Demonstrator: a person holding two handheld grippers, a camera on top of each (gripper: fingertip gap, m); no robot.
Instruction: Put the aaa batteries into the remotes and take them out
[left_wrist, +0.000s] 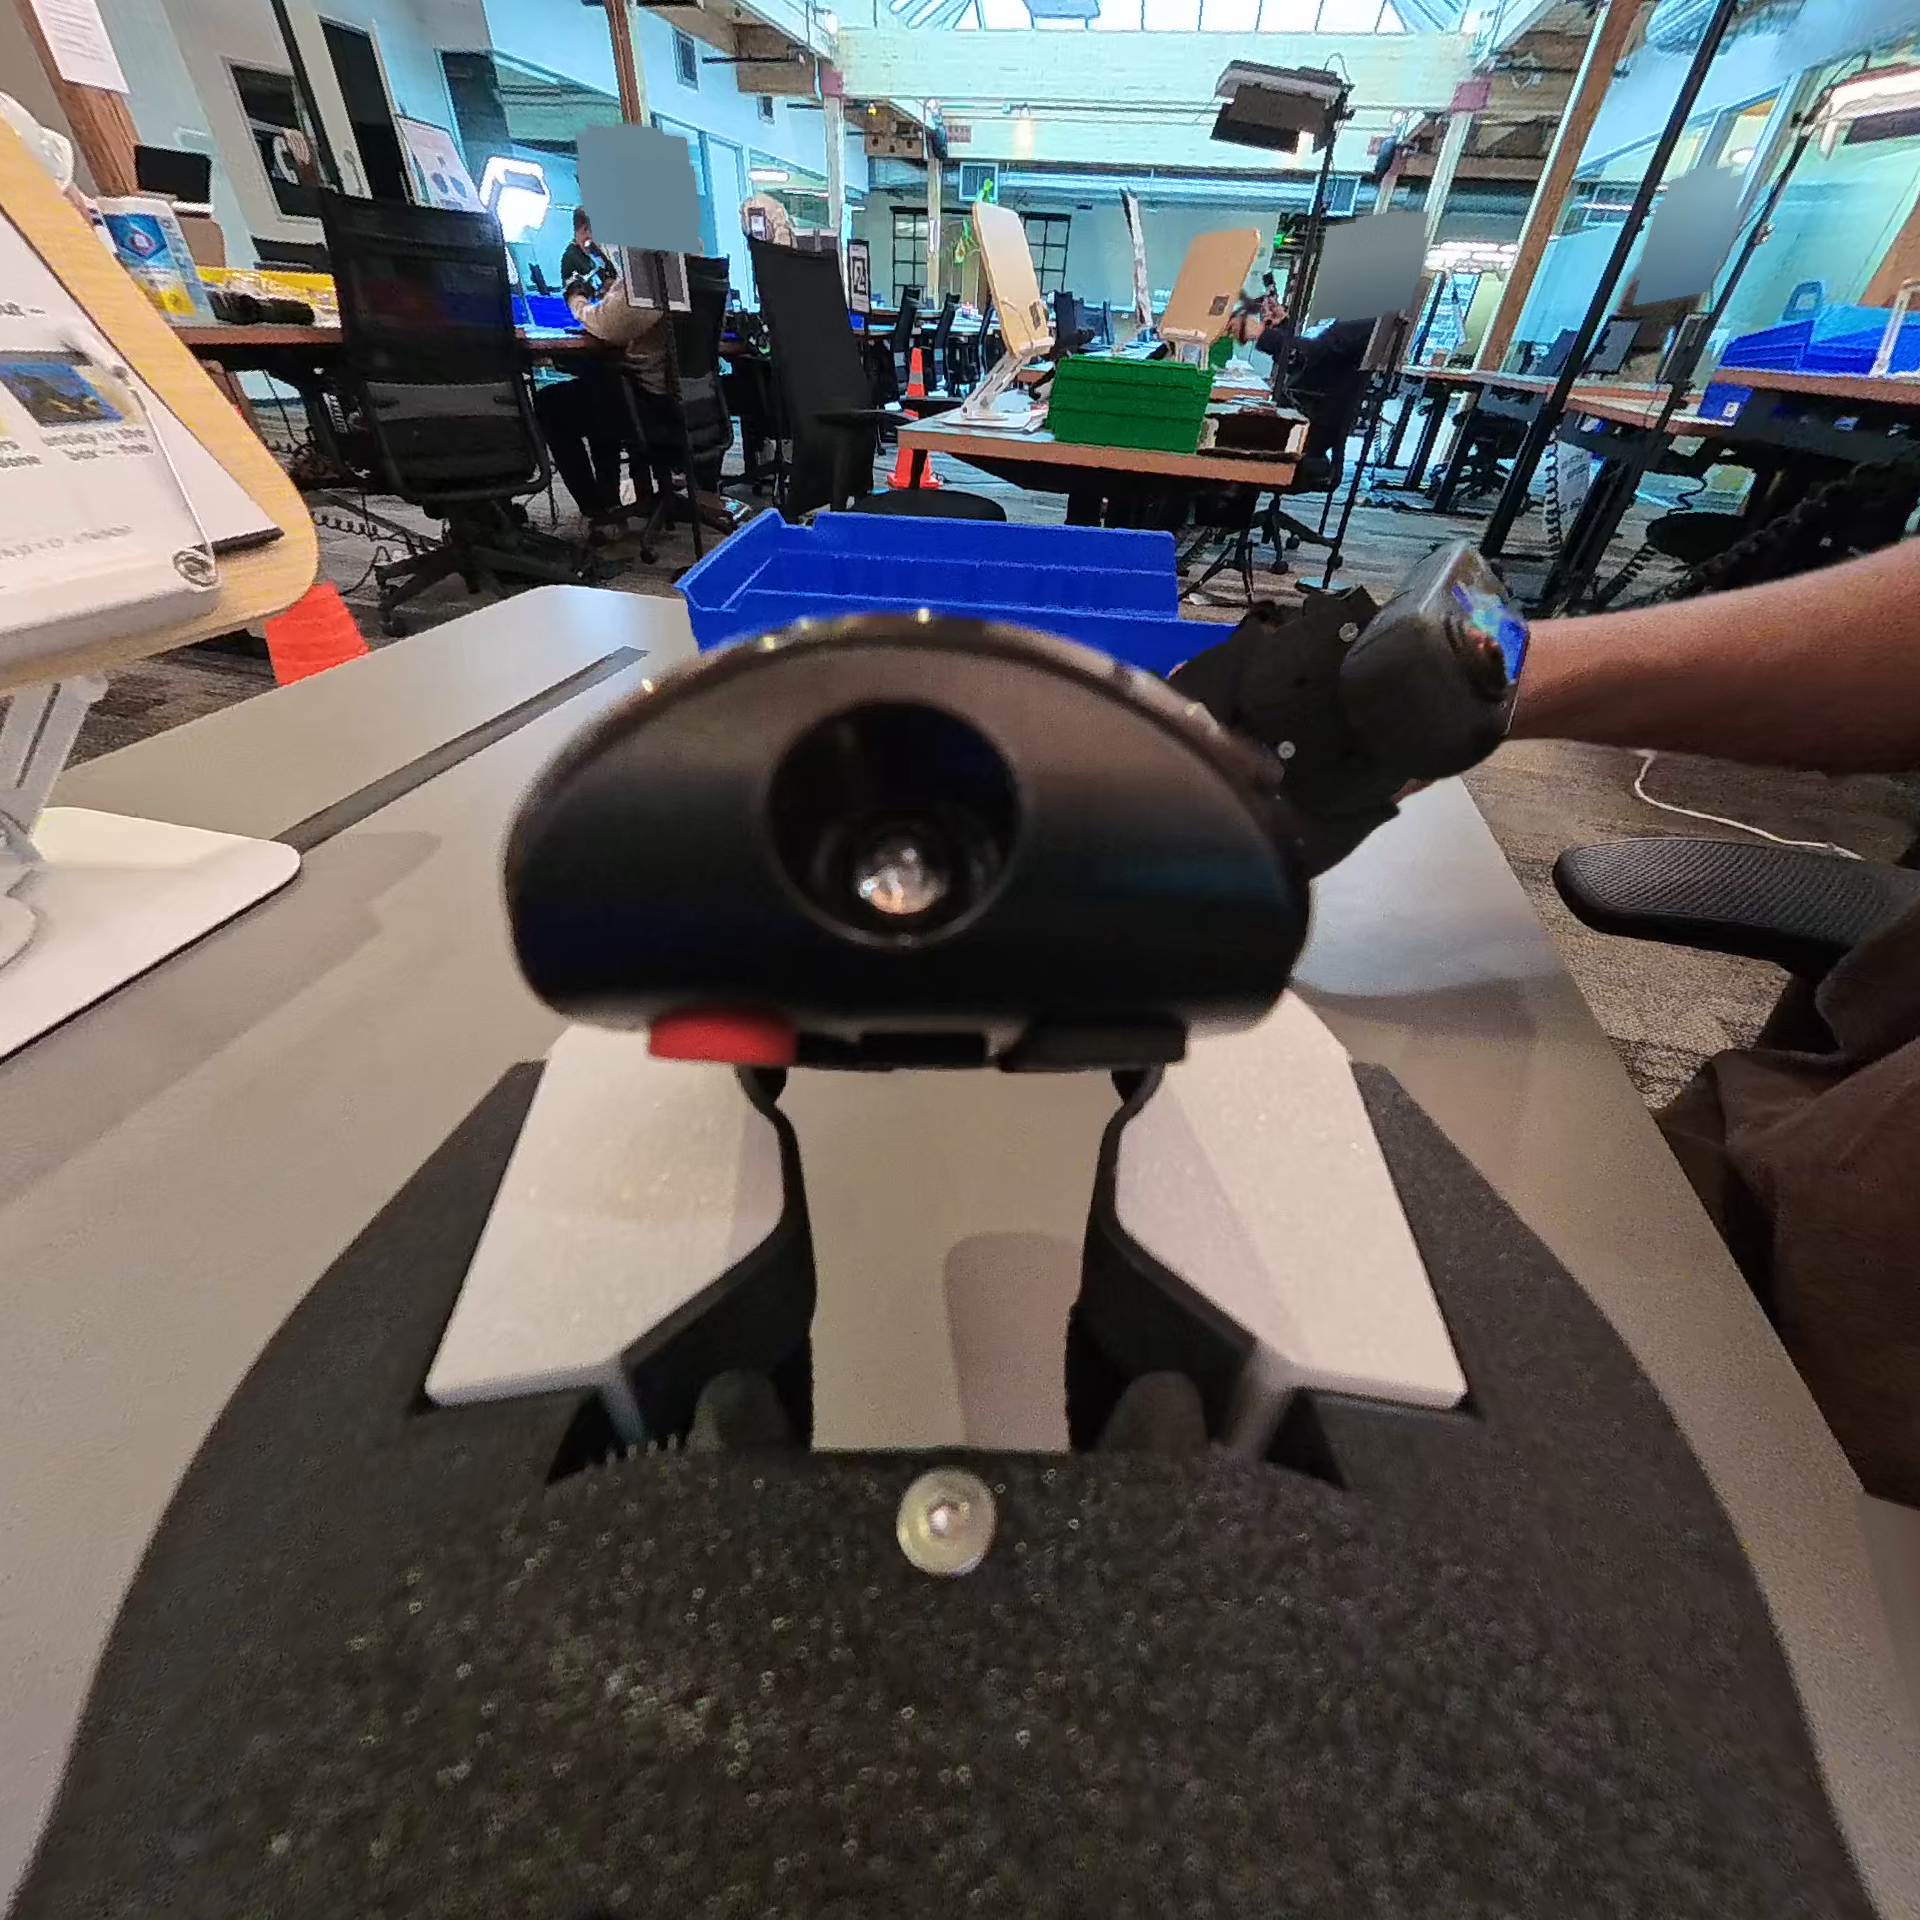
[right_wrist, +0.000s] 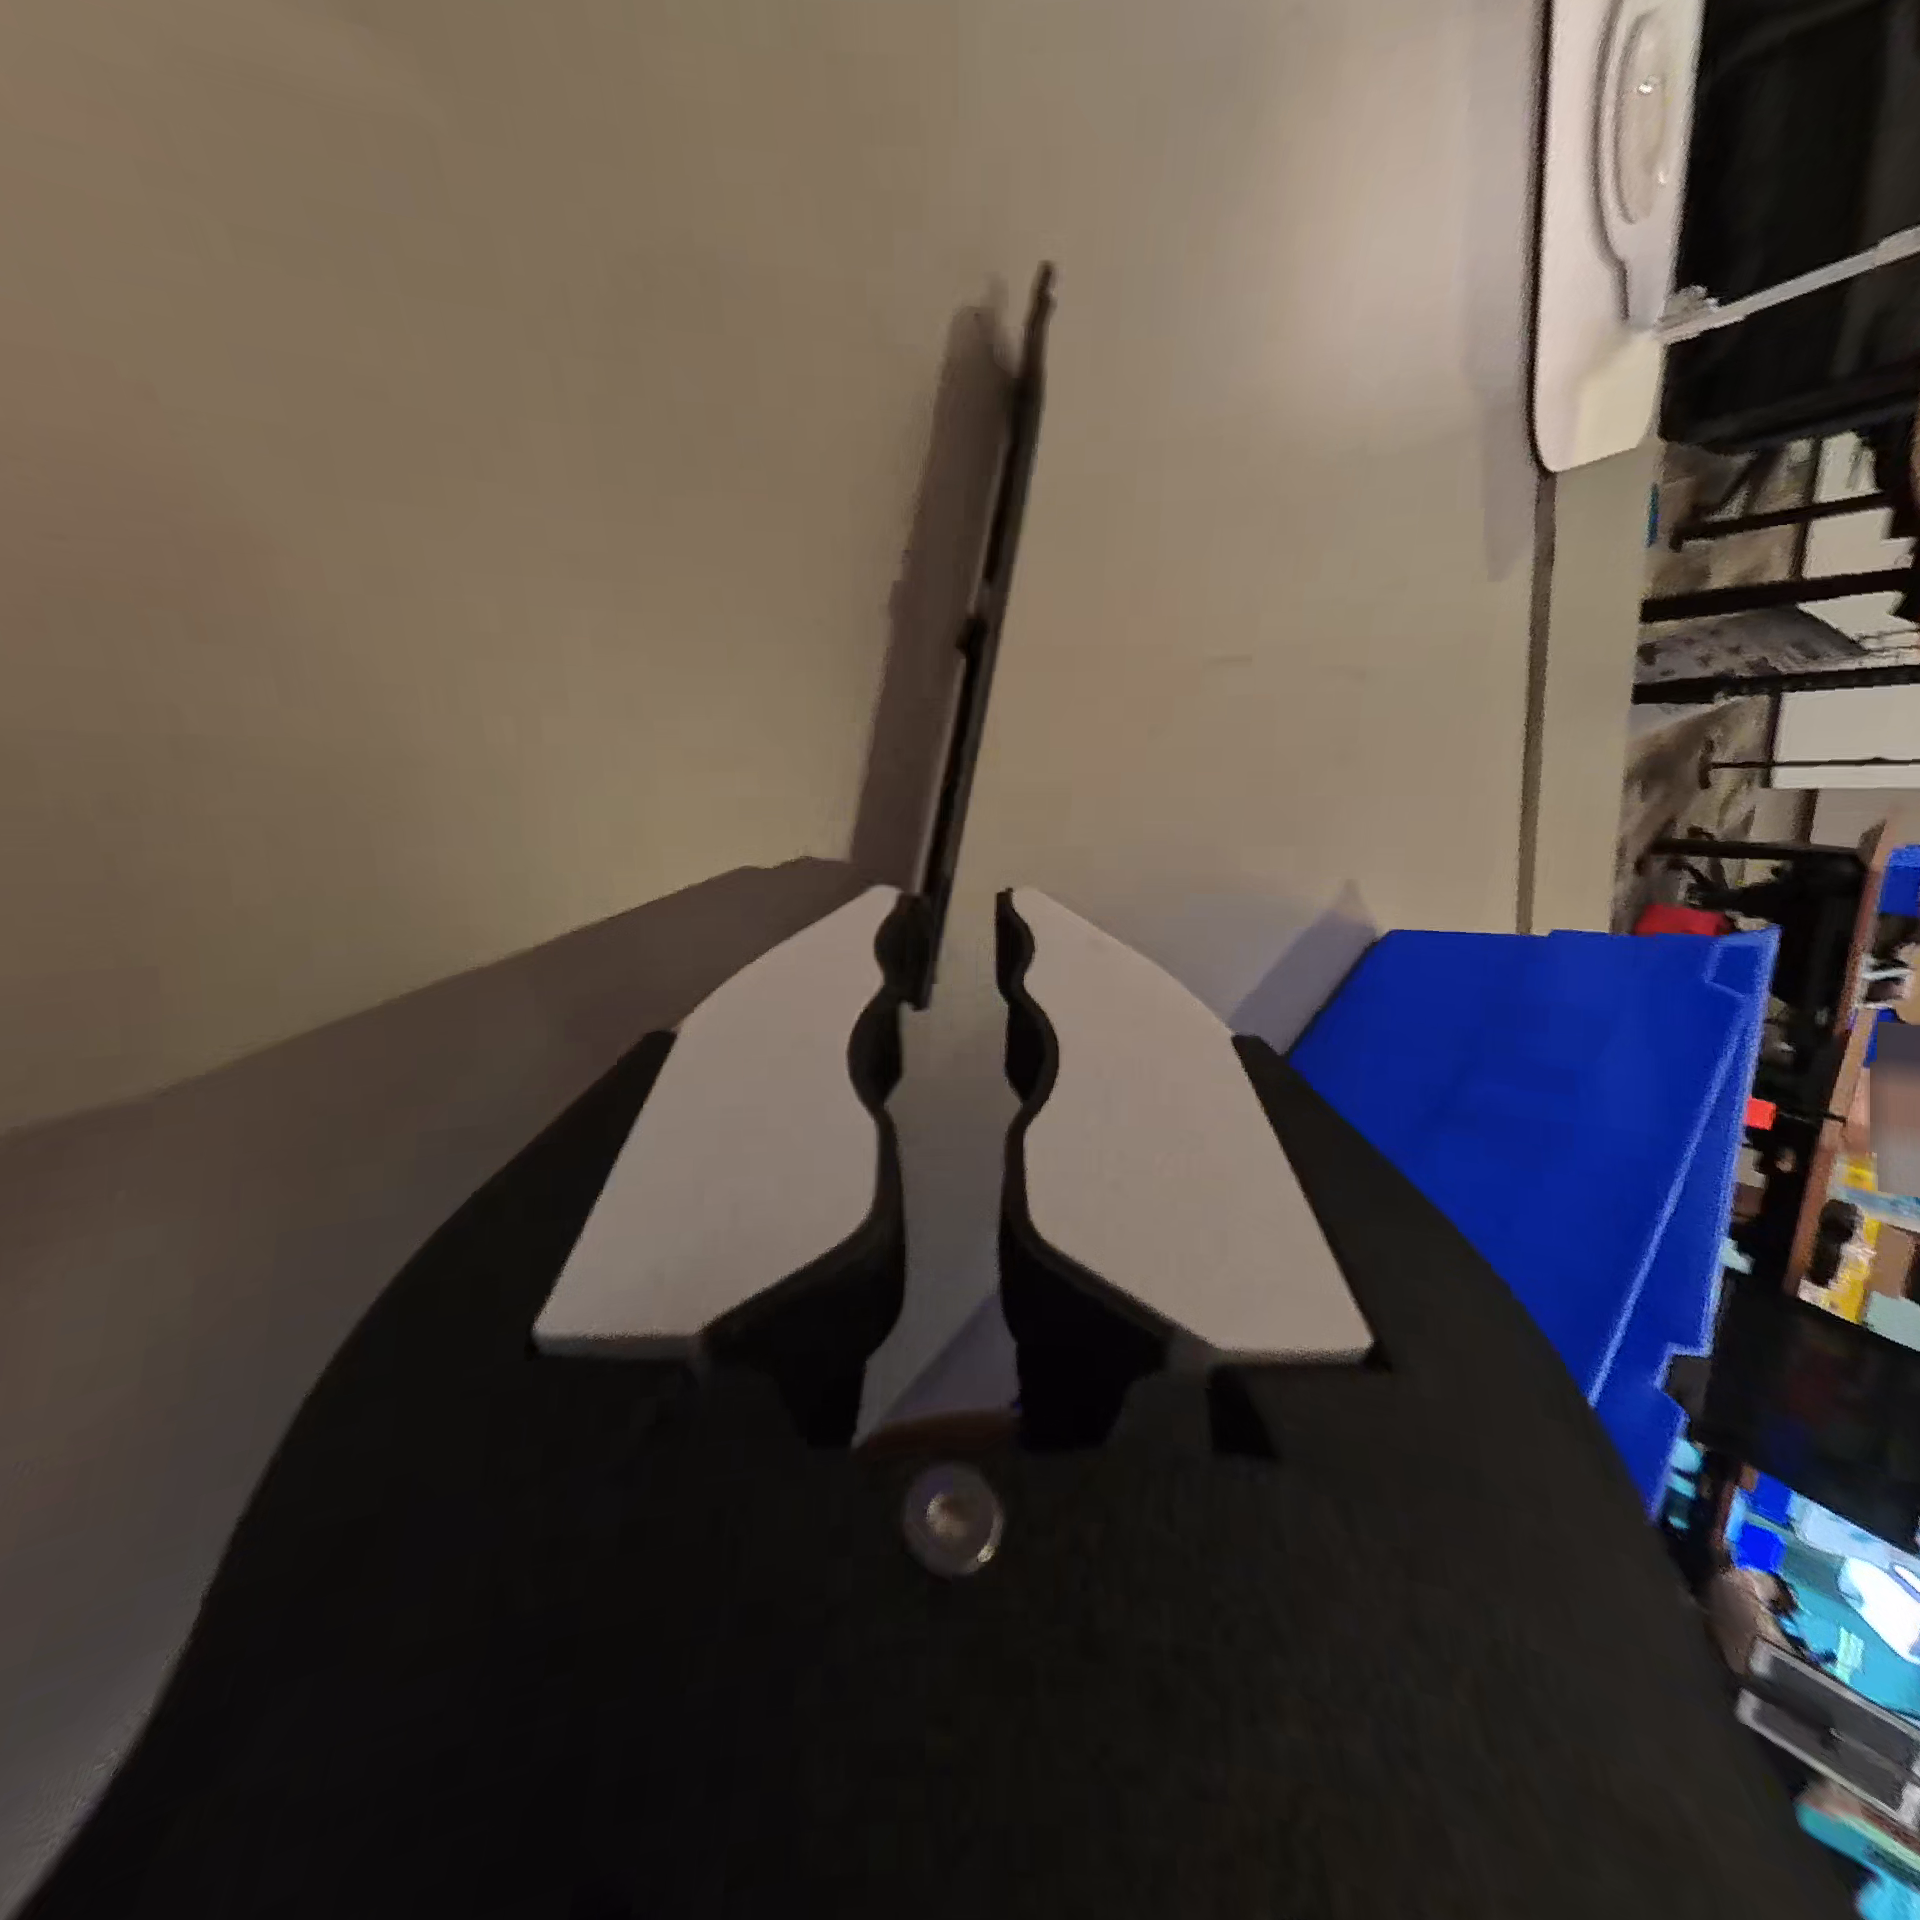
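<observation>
Grip state: left gripper (left_wrist: 940, 1081) clamps the black, rounded-end plastic remote (left_wrist: 904, 831) above the grey table (left_wrist: 312, 935). Right gripper (right_wrist: 951, 956), narrowly parted, touches a thin black cover (right_wrist: 987, 623); slide it squarely. Batteries unseen.

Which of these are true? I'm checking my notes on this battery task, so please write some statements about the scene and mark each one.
1. The left gripper has its fingers shut on a black remote. True.
2. The remote has a green button on its edge. False: the button is red.
3. A blue bin sits on the grey table behind the remote. True.
4. The right gripper lies unattended on the table. False: a person's arm reaches to it and holds it up beside the remote.
</observation>
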